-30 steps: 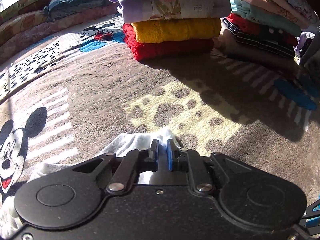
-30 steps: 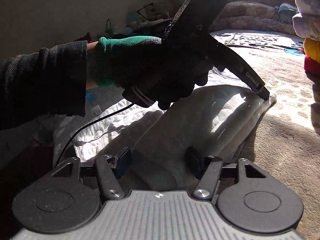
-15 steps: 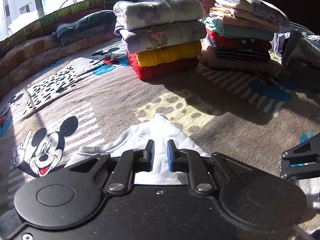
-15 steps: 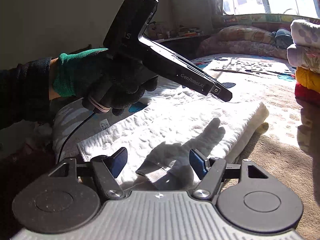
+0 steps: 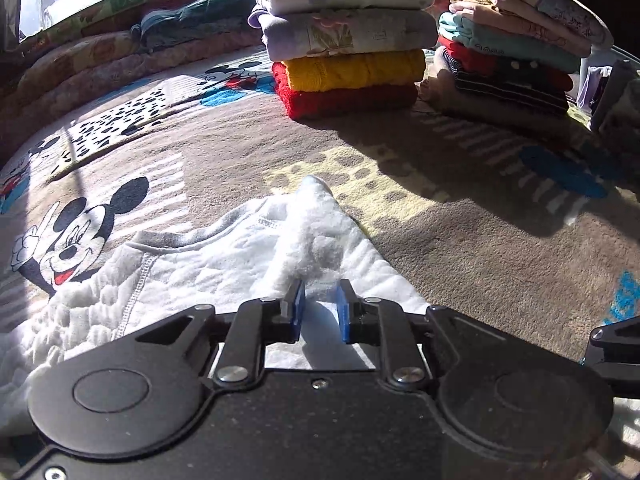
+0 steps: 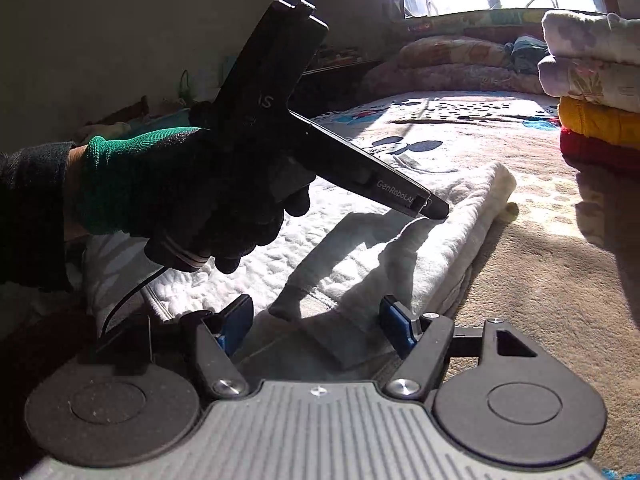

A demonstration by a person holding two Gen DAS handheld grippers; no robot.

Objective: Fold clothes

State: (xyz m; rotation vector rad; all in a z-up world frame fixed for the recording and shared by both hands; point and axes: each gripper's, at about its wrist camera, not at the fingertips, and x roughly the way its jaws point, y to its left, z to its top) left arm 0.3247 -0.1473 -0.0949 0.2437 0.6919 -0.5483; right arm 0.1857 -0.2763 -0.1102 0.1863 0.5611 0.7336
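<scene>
A white quilted garment (image 5: 200, 264) lies folded on the patterned rug (image 5: 460, 240). A ridge of its fleecy cloth runs up into my left gripper (image 5: 321, 314), whose blue pads are shut on that fold. In the right wrist view a green-and-black gloved hand (image 6: 180, 192) holds the left gripper (image 6: 438, 212), tip down on the garment's (image 6: 360, 208) folded right edge. My right gripper (image 6: 320, 324) stands wide open just above the garment's near end, nothing between its fingers. Part of its body shows at the right edge of the left wrist view.
Two stacks of folded clothes stand at the back of the rug: one with red, yellow and lilac pieces (image 5: 348, 40), a mixed one (image 5: 512, 48) to its right. Rolled bedding (image 5: 100, 60) lines the far left under a bright window.
The left gripper rose from the garment's far edge, then tipped back down onto the fold. It has drawn back, with more white cloth in its view. The right gripper stayed open.
</scene>
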